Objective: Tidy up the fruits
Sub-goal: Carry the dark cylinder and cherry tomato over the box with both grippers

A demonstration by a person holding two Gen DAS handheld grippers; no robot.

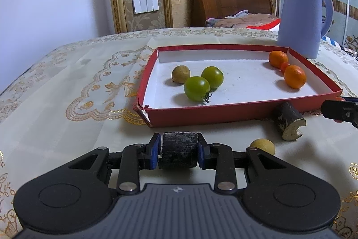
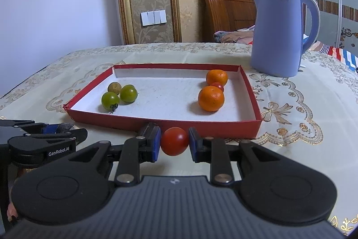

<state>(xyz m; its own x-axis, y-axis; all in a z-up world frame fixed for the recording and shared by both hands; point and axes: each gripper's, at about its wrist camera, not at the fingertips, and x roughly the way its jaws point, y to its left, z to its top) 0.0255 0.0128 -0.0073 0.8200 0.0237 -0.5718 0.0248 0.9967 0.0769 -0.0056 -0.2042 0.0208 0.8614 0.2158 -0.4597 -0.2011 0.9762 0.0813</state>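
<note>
Your right gripper (image 2: 174, 145) is clamped on a red tomato (image 2: 174, 144) just before the red tray's (image 2: 201, 125) near wall, likely bound for the oranges (image 2: 211, 98) and small red tomato (image 2: 217, 86) grouped at its right. Your left gripper (image 1: 179, 152) grips a dark cylindrical piece (image 1: 179, 150) short of the tray, whose left side holds the green tomatoes (image 1: 197, 88). A second dark piece (image 1: 288, 122) and a yellowish fruit (image 1: 263, 146) wait on the tablecloth (image 1: 67, 104).

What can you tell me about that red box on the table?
The red box is a shallow rectangular tray, apparently cardboard, red outside and white inside, with low walls and a torn near-left corner. It lies flat on the patterned tablecloth. Green and yellowish fruits sit at its left, orange and small red ones at its right. Neither gripper touches it.
</note>
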